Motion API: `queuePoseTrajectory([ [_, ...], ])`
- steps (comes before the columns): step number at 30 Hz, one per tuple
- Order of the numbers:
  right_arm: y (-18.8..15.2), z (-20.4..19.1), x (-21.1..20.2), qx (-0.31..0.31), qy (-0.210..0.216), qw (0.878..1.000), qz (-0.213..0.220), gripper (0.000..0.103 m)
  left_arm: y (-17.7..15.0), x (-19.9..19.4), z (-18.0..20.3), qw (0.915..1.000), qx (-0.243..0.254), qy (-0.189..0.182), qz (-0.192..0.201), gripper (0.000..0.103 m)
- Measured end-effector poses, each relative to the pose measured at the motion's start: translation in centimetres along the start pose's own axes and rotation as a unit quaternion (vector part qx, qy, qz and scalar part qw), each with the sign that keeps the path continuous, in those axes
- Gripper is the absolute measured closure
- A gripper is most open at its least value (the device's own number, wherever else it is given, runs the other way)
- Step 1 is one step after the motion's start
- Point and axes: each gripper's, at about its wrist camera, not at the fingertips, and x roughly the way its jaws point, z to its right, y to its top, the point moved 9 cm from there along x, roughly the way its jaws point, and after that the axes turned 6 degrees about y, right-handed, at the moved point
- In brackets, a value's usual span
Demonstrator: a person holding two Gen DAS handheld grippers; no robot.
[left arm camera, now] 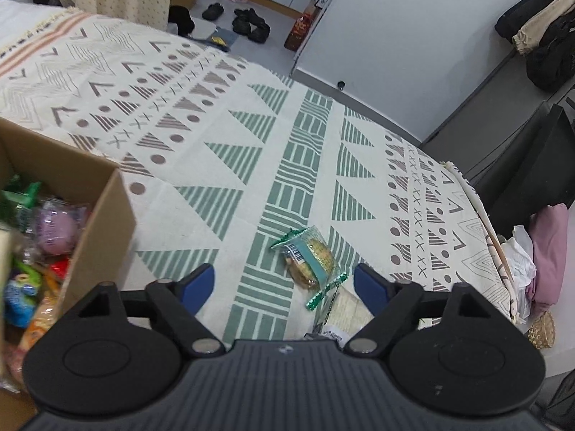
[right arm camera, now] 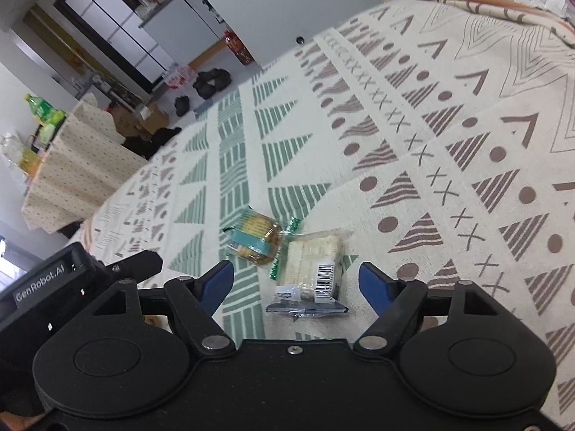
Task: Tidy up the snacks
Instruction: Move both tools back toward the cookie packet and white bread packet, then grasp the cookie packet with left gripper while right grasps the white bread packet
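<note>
A green-wrapped round biscuit pack lies on the patterned tablecloth. Touching it is a clear pack of pale crackers with a barcode, partly hidden behind my left gripper's body. My left gripper is open, hovering just short of the biscuit pack, nothing between its blue pads. My right gripper is open too, its jaws straddling the cracker pack without touching it. A cardboard box holding several wrapped snacks stands at the left.
The left gripper's body shows at the left of the right wrist view. Beyond the table's far edge are shoes on the floor and a white panel. Dark bags and pink cloth sit off the right edge.
</note>
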Motion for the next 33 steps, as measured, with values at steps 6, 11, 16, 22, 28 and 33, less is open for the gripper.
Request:
queuePoseTrajectory([
  [6,-0.5,0.3,2.7,-0.014,-0.027,0.999,-0.019,0.029,-0.3,2.7,0.1,0.9996,-0.006,-0.007,-0.025,0.04],
  [11,-1.0,0.2,4.7,-0.029,-0.035,0.998,-0.033,0.03,-0.4,4.4,-0.2,0.9989,-0.017,-0.011,-0.043,0.05],
  [16,-1.2,0.6,5.8,-0.036,-0.047,0.997,-0.04,0.031,-0.5,5.9,-0.1,0.9982,-0.021,-0.013,-0.054,0.053],
  [22,-1.3,0.6,6.0,-0.065,-0.061,0.995,-0.043,0.04,-0.8,7.5,0.8,0.9974,-0.023,-0.022,-0.065,0.059],
  [28,-0.9,1.6,5.6,-0.055,-0.062,0.996,-0.039,0.055,-1.0,9.1,1.6,0.9963,-0.021,-0.033,-0.077,0.061],
  [33,-0.5,2.5,4.9,-0.044,-0.072,0.996,-0.03,0.056,-1.2,10.0,2.6,0.996,-0.016,-0.033,-0.081,0.061],
])
